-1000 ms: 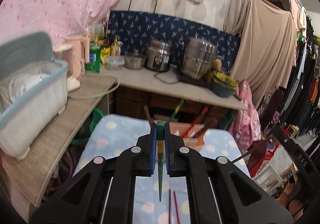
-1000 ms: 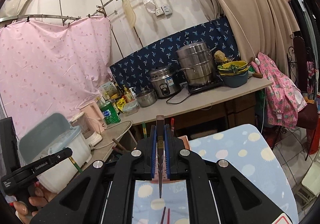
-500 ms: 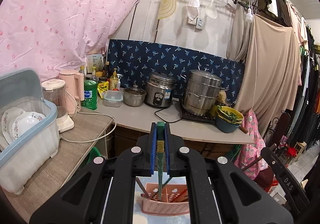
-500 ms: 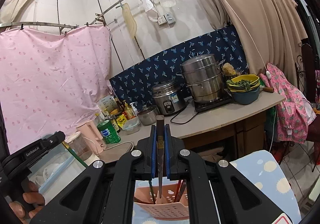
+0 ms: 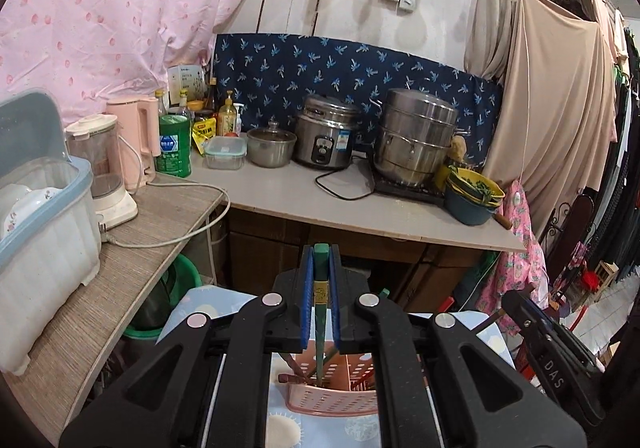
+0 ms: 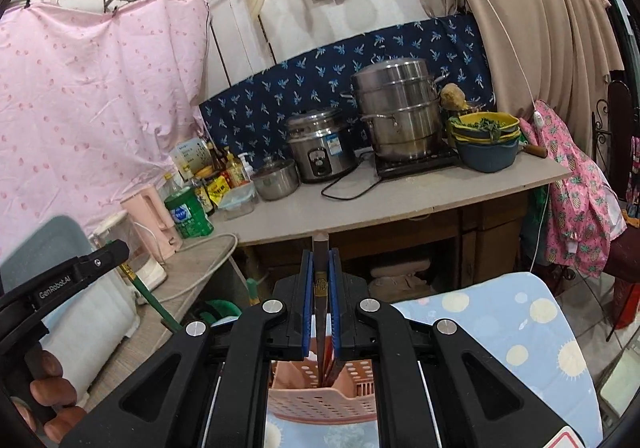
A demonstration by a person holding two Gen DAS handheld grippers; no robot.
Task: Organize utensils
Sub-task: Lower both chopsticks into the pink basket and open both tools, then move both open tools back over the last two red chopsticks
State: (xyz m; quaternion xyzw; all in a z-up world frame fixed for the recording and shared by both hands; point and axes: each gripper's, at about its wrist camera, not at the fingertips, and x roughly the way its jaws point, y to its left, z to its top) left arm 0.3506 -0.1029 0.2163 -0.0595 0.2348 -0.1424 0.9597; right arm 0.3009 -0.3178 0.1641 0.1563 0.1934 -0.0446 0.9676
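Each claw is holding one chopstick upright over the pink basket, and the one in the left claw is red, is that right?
Not quite: the chopstick in the left claw is green, as the left wrist view shows. The rest holds: the right claw grips a dark chopstick, both upright over the pink basket.

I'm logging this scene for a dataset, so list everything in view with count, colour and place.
green chopstick: 1, green, in left hand-held gripper
dark chopstick: 1, brown, in right hand-held gripper
utensil basket: 1, pink, on dotted blue table
steamer pot: 1, steel, counter
rice cooker: 1, steel, counter
dish bin: 1, white-blue, left shelf
left hand-held gripper: 1, black
right hand-held gripper: 1, black
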